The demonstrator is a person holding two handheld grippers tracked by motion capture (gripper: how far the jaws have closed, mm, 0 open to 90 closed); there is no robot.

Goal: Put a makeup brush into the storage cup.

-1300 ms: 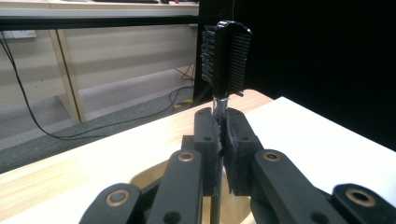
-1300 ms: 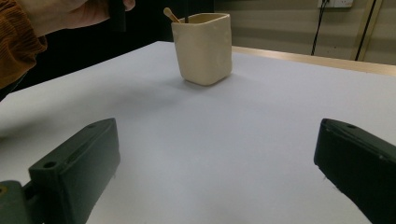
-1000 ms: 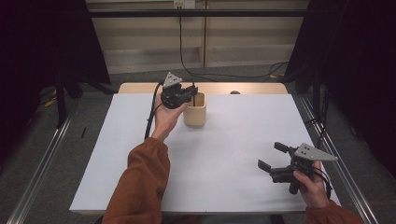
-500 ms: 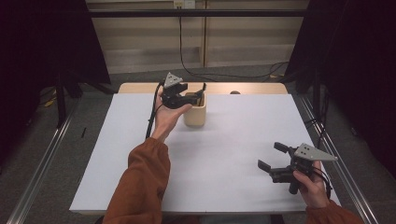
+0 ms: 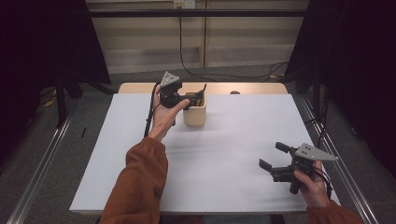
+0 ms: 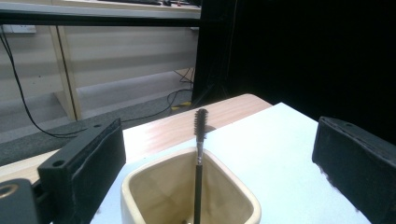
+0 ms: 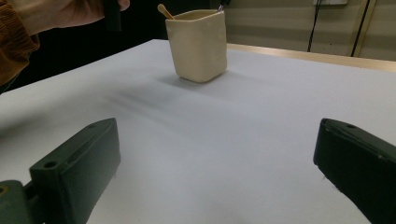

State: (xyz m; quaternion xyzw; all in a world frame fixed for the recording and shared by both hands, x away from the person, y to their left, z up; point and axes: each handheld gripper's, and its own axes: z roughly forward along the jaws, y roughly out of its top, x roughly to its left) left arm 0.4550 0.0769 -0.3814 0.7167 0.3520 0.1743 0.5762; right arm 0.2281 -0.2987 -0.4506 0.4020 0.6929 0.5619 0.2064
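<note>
Saw a cream cup point(image 5: 194, 114) standing upright toward the far side of the white table point(image 5: 233, 140), just short of the bare wooden strip at the far edge. Found a thin black brush point(image 6: 201, 122) standing in it, bristled head well above the rim and handle running down inside. Made out the tip of a pale wooden stick point(image 7: 163, 9) leaning out over the rim as well. Held the left gripper point(image 5: 195, 95) level with the cup's mouth, in the left hand point(image 5: 163, 119). Kept its jaws wide apart there, one on either side of the rim in the left gripper view, with the brush head between them and touching neither. Clamped nothing in that gripper, then. Kept the right gripper point(image 5: 272, 155) well apart from the cup, low over the near right part of the table in the right hand point(image 5: 313, 189), jaws likewise spread and empty, aimed across the bare sheet toward the cup. Judged the work to be about the brush and the cup. Could not tell from these pictures alone whether the brush was about to go in for good or come out. Reckoned it done if storing was meant, the brush already being upright in the cup and free of the jaws. Reckoned closing on the stem and lifting it clear still to do if fetching was meant.
</note>
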